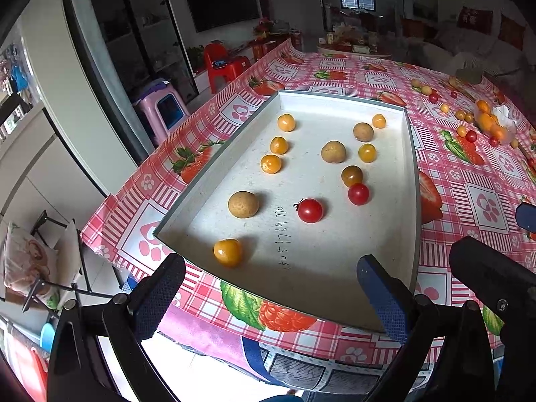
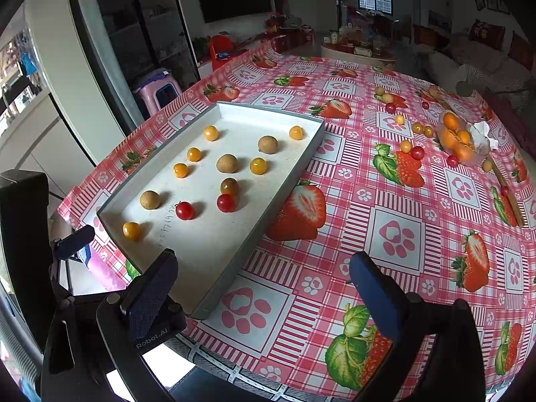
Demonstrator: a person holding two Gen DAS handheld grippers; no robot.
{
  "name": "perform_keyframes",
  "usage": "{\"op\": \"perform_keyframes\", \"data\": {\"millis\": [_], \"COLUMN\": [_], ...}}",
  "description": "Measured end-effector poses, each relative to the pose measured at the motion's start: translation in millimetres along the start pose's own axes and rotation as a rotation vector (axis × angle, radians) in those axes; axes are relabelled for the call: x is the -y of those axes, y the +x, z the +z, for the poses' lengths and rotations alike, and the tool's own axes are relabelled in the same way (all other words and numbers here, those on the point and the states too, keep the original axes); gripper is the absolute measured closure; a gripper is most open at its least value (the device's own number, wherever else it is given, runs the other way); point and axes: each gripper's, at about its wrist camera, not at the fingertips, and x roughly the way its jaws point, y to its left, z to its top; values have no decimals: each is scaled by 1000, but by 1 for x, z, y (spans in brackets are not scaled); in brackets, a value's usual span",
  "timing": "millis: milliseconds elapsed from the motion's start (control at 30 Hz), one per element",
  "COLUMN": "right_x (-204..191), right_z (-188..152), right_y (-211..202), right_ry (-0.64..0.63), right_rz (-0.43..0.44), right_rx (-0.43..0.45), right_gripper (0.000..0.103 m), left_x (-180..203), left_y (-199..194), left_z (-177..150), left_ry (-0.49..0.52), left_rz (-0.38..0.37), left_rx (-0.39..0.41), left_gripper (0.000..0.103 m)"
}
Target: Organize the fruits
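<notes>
A table covered by a pink checked tablecloth (image 2: 395,234) with printed strawberries and paw marks fills most of both views. On its left part lies a shallow white tray (image 1: 410,154), long side running from near to far; in the right wrist view the tray (image 2: 301,164) is left of centre.

Inside the tray the fruits lie apart from each other. There are three brownish round fruits, the nearest one (image 1: 243,204) on the left side. Two red cherry tomatoes are near the middle: one (image 1: 310,210) with a small stem, the other (image 1: 358,194) just touching a dark greenish-brown tomato (image 1: 351,175) behind it. Several orange-yellow small fruits are spread around, the nearest (image 1: 228,252) close to the near left corner.

At the far right of the table stands a clear container (image 2: 459,140) with orange fruits, and loose small tomatoes (image 2: 417,152) lie around it.

The left gripper (image 1: 271,296) hangs over the near edge of the tray, its fingers wide apart and holding nothing. The right gripper (image 2: 263,289) is over the near right corner of the tray, also spread apart and empty.
</notes>
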Motion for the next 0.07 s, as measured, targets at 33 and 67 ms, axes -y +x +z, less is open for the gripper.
{"op": "perform_keyframes", "data": {"millis": [33,67], "right_x": [0,1], "right_z": [0,-1], "right_y": [0,1], "right_ry": [-1,-1], "right_rz": [0,-1], "right_rx": [-1,-3], "right_gripper": [1,1], "left_x": [0,0], "left_y": [0,0], "left_z": [0,0], "left_ry": [-1,-1], "left_rz": [-5,-6], "left_rx": [-1,-3], "left_gripper": [0,0]}}
